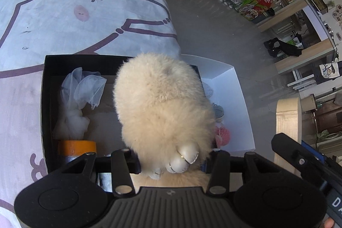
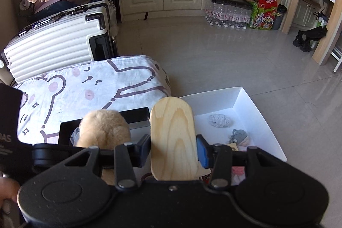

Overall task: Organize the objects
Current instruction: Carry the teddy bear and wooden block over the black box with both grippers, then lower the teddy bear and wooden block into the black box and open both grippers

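Left gripper is clamped on a fluffy cream plush toy, hanging over the black box. Right gripper is grasping a wooden board beside the white box.

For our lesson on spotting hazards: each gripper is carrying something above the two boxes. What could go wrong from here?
1. The fluffy cream toy hides most of the black box from the left wrist view, so it may land on the white tulle bundle or orange tape roll.
2. The wooden board could slip between the right gripper's fingers, dropping onto small items in the white box.
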Motion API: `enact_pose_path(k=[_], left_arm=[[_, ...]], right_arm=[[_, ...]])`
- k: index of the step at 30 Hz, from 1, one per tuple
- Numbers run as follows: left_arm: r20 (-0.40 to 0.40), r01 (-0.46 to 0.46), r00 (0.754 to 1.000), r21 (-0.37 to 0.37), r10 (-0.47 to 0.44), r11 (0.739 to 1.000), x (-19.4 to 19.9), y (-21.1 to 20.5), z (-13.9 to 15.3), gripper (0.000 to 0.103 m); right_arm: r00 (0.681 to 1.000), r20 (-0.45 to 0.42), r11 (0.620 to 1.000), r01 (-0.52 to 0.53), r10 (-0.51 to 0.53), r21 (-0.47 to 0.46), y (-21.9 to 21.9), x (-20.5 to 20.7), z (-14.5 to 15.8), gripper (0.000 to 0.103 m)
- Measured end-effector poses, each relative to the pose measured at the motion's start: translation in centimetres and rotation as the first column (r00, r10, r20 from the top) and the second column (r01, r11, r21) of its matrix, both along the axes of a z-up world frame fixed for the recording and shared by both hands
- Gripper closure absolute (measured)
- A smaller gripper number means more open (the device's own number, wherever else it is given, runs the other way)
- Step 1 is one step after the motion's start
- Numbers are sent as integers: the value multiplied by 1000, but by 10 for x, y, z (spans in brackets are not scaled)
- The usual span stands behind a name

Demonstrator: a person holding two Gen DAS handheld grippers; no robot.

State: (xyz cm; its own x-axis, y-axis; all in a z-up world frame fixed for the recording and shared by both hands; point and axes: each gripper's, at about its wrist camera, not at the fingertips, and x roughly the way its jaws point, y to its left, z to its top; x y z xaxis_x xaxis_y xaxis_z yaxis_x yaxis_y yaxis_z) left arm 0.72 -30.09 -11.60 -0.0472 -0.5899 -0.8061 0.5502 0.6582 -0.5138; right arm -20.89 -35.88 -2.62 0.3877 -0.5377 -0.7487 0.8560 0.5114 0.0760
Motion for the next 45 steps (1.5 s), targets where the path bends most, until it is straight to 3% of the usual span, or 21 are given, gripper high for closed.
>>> enact_pose_path(k=[4, 7, 9, 10, 13, 17, 24, 29, 36, 45], left_arm=[[21, 14, 1000, -2, -14, 1000, 0, -9, -7, 55], [40, 16, 999, 15, -17, 1000, -2, -17, -13, 47], [56, 6, 998, 39, -8, 999, -2, -18, -17, 25], [62, 3, 998, 42, -6, 999, -1, -17, -16, 22], [84, 12, 996, 32, -14, 999, 3, -10, -7, 22], [179, 28, 983, 43, -35, 999, 5, 3, 14, 22], [362, 19, 930, 105, -56, 994, 13, 31, 43, 22], [440, -46, 898, 130, -16, 990, 26, 54, 57, 22], [460, -154, 884, 125, 80, 980, 52, 87, 64, 20], [470, -170, 878, 135, 88, 976, 65, 106, 63, 19]], right_arm=[[1000, -9, 1000, -9, 9, 9, -3, 5, -5, 57], [1000, -6, 1000, -11, 11, 22, -7, 7, -9, 57], [1000, 3, 999, -6, 6, 33, -9, 7, -10, 57], [1000, 7, 999, -2, 1, 37, -10, 7, -11, 57], [1000, 19, 999, 11, -12, 44, -13, 9, -13, 57], [998, 47, 998, 29, -31, 55, -16, 13, -12, 57], [996, 87, 996, -5, -3, 89, -12, 30, -14, 57], [982, 188, 984, -50, 17, 173, -11, 41, -22, 57], [960, 274, 946, -142, 60, 291, -8, 72, -45, 57], [975, 170, 935, -187, 140, 300, 4, 121, -72, 57]])
